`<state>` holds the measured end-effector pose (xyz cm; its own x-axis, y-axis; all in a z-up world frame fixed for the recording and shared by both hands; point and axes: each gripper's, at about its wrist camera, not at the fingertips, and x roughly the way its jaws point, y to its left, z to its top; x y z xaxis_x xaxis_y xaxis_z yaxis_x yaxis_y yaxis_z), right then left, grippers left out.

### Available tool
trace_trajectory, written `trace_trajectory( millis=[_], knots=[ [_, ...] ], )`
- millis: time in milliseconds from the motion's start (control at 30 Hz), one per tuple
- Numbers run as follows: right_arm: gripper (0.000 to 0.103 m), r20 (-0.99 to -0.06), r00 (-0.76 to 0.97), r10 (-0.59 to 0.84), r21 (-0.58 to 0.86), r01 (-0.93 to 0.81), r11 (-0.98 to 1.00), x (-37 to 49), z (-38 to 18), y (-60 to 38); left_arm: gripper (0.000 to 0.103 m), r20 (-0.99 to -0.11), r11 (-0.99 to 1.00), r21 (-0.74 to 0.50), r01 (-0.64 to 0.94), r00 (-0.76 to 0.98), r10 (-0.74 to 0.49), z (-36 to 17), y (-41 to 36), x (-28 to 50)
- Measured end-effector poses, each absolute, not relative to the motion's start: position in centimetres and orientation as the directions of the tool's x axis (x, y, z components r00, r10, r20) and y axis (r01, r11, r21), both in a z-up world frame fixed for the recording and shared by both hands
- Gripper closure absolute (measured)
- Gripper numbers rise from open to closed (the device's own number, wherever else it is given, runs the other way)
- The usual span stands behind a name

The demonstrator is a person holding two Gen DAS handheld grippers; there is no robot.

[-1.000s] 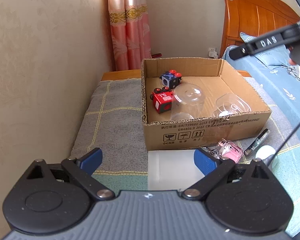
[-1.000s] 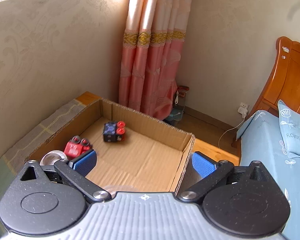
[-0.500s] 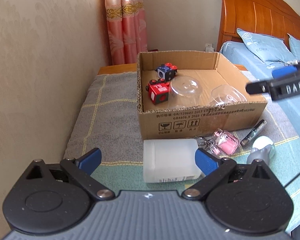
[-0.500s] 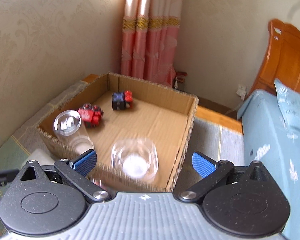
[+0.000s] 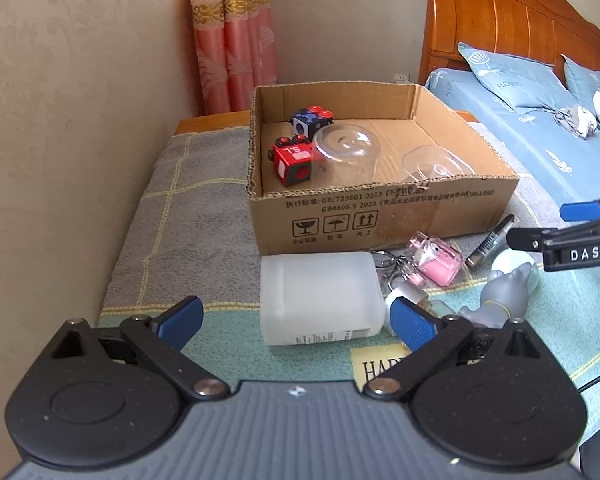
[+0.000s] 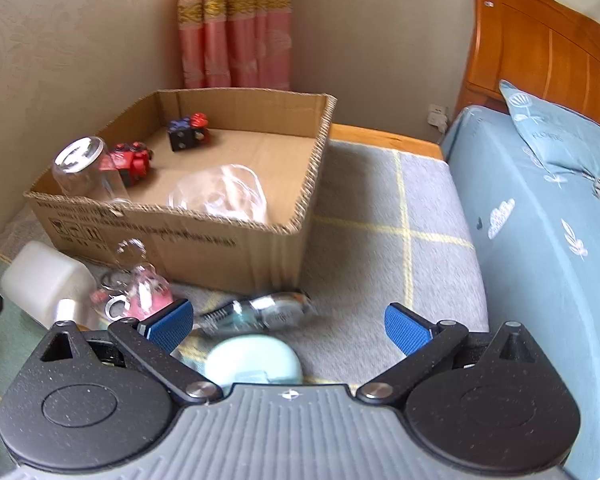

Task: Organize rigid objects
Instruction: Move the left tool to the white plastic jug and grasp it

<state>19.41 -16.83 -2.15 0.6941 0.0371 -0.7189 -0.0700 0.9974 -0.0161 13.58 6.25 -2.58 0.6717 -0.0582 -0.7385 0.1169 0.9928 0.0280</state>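
From the left wrist, my left tool (image 5: pixel 294 318) stood spread and empty before the white bottle (image 5: pixel 320 296), lying just outside the cardboard box (image 5: pixel 380 216). From the right wrist, my right tool (image 6: pixel 288 326) gaped, empty, over the loose items; the next pick apparently needed lowering.

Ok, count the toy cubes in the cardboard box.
2. The red cube sits near the box's left wall beside the upturned clear cup; the blue cube is behind it near the back wall. The cups could hide more.
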Motion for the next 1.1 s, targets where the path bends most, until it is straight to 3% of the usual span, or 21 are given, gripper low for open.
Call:
trace_trajectory(
  millis=[367, 867, 1000, 1100],
  knots=[
    [0.0, -0.729, 0.685, 0.0, -0.059, -0.063, 0.996, 18.1, -4.1, -16.8, 0.003, -0.749, 0.991, 0.023, 0.129, 0.659, -0.069, -3.1, 5.7, 13.8],
    [0.0, -0.768, 0.627, 0.13, -0.014, -0.219, 0.976, 19.4, -5.5, -16.4, 0.003, -0.765, 0.988, 0.027, 0.154, 0.639, -0.078, -3.9, 4.9, 15.6],
    [0.0, -0.774, 0.628, 0.079, -0.076, -0.216, 0.973, 19.8, -6.2, -16.5, 0.003, -0.768, 0.987, 0.02, 0.161, 0.635, -0.088, -4.1, 4.7, 16.4],
    [0.0, -0.771, 0.628, 0.107, -0.042, -0.218, 0.975, 19.7, -6.2, -17.4, 0.003, -0.775, 0.986, 0.021, 0.166, 0.626, -0.089, -4.5, 4.4, 17.1]
  ],
)
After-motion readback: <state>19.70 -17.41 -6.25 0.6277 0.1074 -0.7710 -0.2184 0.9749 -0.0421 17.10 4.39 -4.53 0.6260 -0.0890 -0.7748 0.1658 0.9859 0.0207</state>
